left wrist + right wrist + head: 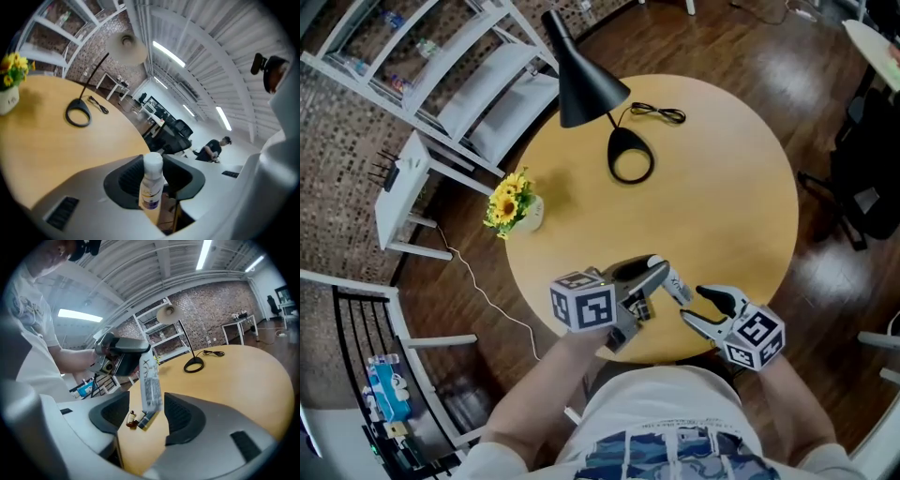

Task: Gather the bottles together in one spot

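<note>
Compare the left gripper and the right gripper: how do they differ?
The left gripper is shut on the bottle, holding its upper end; the right gripper is open, its jaws apart either side of the bottle's lower part. The left gripper holds it above the table; the right gripper bears nothing. Both hover over the table's near edge.

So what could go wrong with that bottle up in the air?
The left gripper pinches the bottle near its top only, and it hangs tilted, so it might slip and drop. The tiny bottles lie close to the table edge; a falling bottle or a gripper could knock them off.
</note>
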Demonstrator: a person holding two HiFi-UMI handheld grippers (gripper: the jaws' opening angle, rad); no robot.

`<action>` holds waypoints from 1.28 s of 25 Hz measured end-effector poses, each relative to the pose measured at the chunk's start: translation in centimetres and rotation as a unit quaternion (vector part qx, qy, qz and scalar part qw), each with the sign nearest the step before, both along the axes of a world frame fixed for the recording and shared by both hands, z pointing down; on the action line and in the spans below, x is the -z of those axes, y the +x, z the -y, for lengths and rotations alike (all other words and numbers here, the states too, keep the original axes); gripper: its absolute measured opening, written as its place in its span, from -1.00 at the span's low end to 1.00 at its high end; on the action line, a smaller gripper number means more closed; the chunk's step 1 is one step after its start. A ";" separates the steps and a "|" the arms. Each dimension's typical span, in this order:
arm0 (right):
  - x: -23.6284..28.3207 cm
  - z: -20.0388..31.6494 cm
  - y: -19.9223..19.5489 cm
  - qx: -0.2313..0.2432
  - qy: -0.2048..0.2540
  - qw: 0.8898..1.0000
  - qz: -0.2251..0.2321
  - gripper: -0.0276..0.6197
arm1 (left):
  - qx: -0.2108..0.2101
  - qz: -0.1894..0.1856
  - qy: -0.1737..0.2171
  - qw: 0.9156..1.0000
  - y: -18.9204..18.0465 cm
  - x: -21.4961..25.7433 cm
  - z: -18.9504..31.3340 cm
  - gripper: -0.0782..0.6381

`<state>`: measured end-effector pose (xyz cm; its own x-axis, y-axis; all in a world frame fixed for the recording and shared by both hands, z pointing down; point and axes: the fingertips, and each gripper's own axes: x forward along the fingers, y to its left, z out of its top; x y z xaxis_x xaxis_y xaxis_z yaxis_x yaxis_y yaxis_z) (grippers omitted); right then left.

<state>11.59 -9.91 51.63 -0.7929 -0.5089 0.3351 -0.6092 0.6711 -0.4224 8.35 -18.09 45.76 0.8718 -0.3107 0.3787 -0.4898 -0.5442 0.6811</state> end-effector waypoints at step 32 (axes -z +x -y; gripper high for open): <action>-3.9 -4.7 14.1 -0.141 -0.063 0.981 -0.114 -0.02 | 0.296 0.258 0.217 0.894 -9.1 -11.3 25.5 -0.20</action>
<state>25.64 -5.19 55.56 -0.5228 -0.6409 0.5621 -0.8521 0.4128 -0.3218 -0.75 -43.59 57.10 0.2500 -0.8752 0.4142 -0.9674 -0.2435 0.0694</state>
